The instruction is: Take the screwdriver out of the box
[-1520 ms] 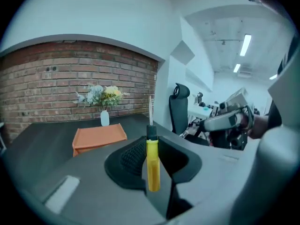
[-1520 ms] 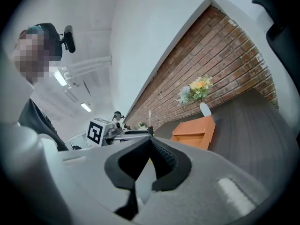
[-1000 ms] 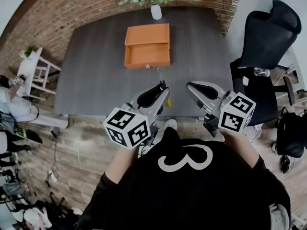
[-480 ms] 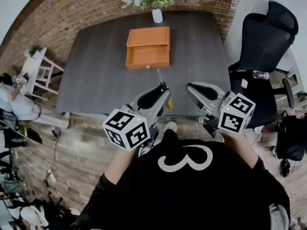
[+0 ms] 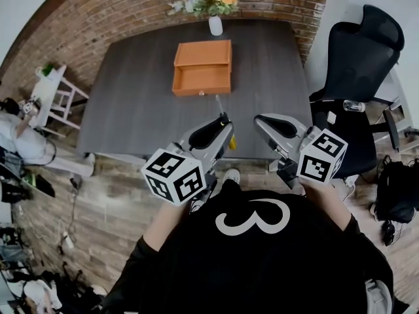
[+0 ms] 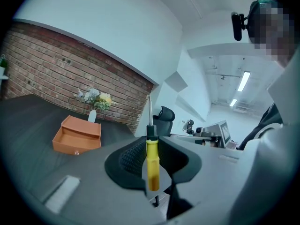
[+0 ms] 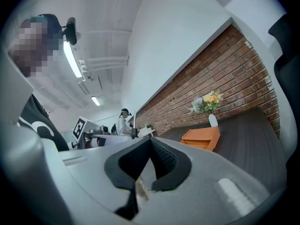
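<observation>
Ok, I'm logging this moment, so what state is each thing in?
orange box: on the table, drawer open, looks empty.
screwdriver: out of the orange box, held off the table.
left gripper: shut on the screwdriver's yellow handle.
right gripper: shut, empty.
vase of flowers: upright.

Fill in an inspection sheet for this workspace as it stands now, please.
Surface: dark grey table, mostly bare.
Job's things: orange box stands toward the table's far edge, and its open compartment looks empty. The screwdriver is out of the box, upright in the left gripper.
Clutter: vase of flowers at the far edge.
Grippers: left gripper is shut on the screwdriver's yellow handle. Right gripper has its jaws together, with nothing between them.
Cables: nothing seen on the table.
Surroundings: brick wall, black office chair, white stool.
</observation>
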The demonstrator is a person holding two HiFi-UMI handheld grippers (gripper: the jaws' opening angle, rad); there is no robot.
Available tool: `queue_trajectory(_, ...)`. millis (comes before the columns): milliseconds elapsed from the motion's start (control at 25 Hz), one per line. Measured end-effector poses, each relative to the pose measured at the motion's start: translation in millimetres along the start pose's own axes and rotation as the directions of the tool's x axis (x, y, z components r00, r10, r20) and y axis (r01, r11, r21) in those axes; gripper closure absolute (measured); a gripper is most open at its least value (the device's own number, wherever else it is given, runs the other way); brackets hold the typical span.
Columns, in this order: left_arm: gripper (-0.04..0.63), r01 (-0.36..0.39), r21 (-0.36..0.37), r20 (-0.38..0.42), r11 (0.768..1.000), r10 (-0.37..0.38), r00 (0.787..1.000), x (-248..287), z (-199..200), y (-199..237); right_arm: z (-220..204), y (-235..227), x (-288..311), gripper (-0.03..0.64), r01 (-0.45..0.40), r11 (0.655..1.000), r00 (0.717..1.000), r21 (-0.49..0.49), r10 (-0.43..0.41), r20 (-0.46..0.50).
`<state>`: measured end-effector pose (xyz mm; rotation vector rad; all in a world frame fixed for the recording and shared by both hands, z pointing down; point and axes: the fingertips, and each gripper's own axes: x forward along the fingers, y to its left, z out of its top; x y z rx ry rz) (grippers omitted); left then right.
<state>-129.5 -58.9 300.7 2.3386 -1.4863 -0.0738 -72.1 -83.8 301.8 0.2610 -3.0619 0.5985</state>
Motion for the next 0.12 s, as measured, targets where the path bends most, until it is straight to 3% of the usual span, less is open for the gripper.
queue_trajectory(120,0.495,0.000,0.002,0.003,1.000,0.000,1.000,0.0,0.8,-3.2,1.9,1.1,-3.4,0.617,0.001,1.000,1.000,-0.002,-0.001,0.006)
